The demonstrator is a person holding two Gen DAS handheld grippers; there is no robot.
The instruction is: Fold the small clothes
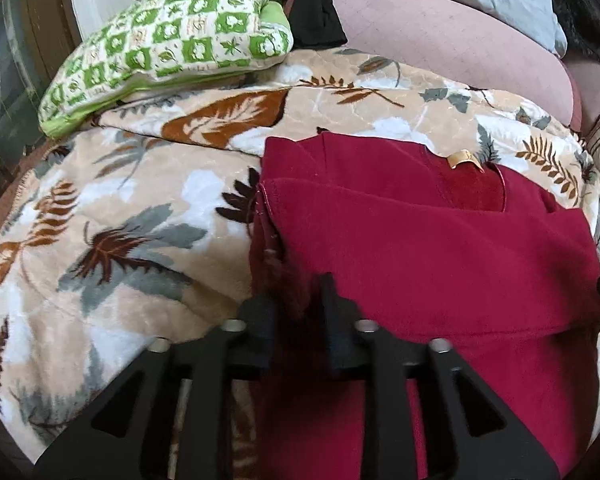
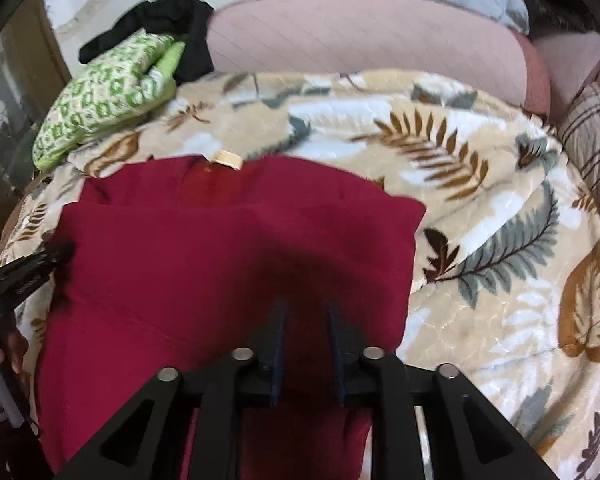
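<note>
A leaf-print blanket [image 1: 112, 208] is covering the bed, and a partly folded red shirt [image 1: 440, 248] is lying flat on it. The left gripper [image 1: 296, 304] is gripping the shirt's left edge, narrowly parted around bunched cloth. The right gripper [image 2: 306, 312] is hovering over the shirt's near right part, fingers slightly apart, holding nothing.

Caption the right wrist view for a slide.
Right gripper open over a folded maroon shirt on a leaf-print blanket.
</note>
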